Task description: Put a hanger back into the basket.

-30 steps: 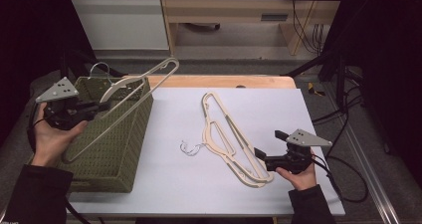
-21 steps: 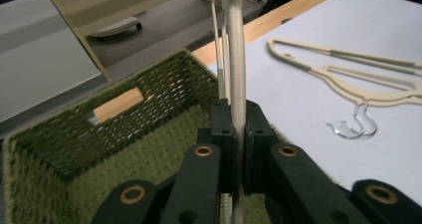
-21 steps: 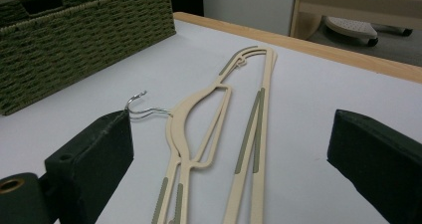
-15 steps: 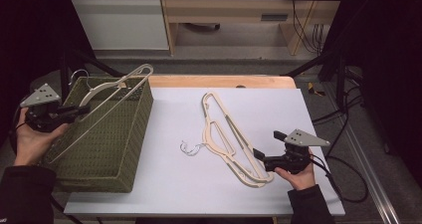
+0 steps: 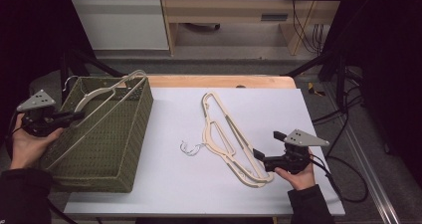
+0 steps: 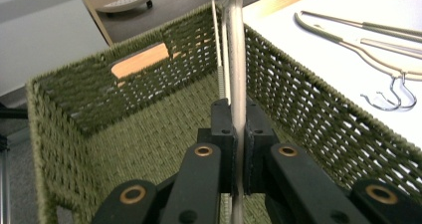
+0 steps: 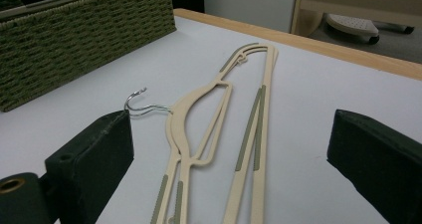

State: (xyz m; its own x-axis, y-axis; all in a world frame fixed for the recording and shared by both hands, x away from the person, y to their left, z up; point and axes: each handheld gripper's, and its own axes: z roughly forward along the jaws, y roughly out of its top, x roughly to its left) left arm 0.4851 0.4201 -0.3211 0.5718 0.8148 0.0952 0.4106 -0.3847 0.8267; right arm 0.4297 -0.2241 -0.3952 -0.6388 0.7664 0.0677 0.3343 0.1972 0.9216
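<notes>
A cream hanger [image 5: 102, 109] lies slanted across the green woven basket [image 5: 128, 154], its top resting on the far rim. My left gripper [image 5: 74, 117] is shut on the hanger's bar [image 6: 237, 84] at the basket's left side, the jaws pinching it tight. Two more cream hangers [image 5: 229, 137] lie stacked on the white table, metal hooks [image 5: 189, 148] pointing left. My right gripper [image 5: 261, 157] is open just right of their lower end, jaws wide on either side of the hangers [image 7: 219, 129].
The basket stands at the table's left edge. A wooden strip [image 5: 219, 81] runs along the table's far edge. Cables [image 5: 338, 114] trail off the right side. Bare white table [image 5: 174, 184] lies between basket and hangers.
My left gripper has drawn left and down with the hanger, lowering it from tilted above the basket onto it. The right gripper has hardly moved.
</notes>
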